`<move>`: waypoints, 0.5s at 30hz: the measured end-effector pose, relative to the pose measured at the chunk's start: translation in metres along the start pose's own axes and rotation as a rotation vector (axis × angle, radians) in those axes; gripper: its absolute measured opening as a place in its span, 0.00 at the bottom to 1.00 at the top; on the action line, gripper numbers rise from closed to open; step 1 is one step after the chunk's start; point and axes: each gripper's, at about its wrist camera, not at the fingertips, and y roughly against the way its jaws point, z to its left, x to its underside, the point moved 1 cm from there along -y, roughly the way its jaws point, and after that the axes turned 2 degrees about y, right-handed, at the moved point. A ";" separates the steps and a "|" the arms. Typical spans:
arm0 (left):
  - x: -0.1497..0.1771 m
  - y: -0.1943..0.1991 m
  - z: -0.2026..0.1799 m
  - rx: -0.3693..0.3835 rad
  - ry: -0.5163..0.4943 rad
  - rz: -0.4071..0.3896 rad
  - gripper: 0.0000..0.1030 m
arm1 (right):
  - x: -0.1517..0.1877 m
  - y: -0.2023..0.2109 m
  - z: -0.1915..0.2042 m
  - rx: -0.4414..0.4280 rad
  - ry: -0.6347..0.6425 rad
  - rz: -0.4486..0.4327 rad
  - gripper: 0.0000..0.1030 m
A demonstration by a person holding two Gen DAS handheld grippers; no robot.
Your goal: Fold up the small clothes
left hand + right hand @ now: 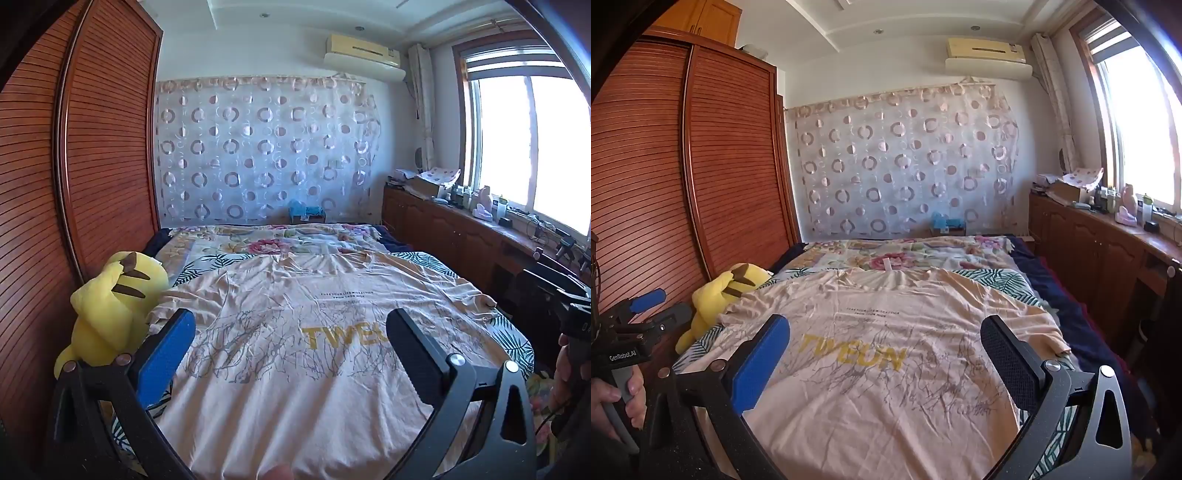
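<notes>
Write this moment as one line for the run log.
stage: before first fold | T-shirt: spread flat on bed | left gripper: open, above shirt | right gripper: open, above shirt | yellow plush toy: beside shirt

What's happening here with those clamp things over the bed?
A person holds a two-finger gripper in each hand above a beige T-shirt spread flat, print up, on the bed. The left gripper and right gripper are both open and grip nothing. The shirt has no fold in it yet. A yellow plush toy lies by the shirt's left edge, next to the wardrobe.

T-shirt (295, 332) on bed (513, 343) | plush toy (114, 306) left, apparently touching
</notes>
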 end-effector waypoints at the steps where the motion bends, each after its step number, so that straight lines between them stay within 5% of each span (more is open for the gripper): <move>1: 0.000 0.000 0.000 -0.001 0.002 0.003 1.00 | 0.000 0.000 0.000 0.001 -0.001 -0.001 1.00; 15: 0.000 0.000 -0.001 -0.010 -0.015 -0.005 1.00 | -0.001 0.002 0.003 0.004 0.001 0.002 1.00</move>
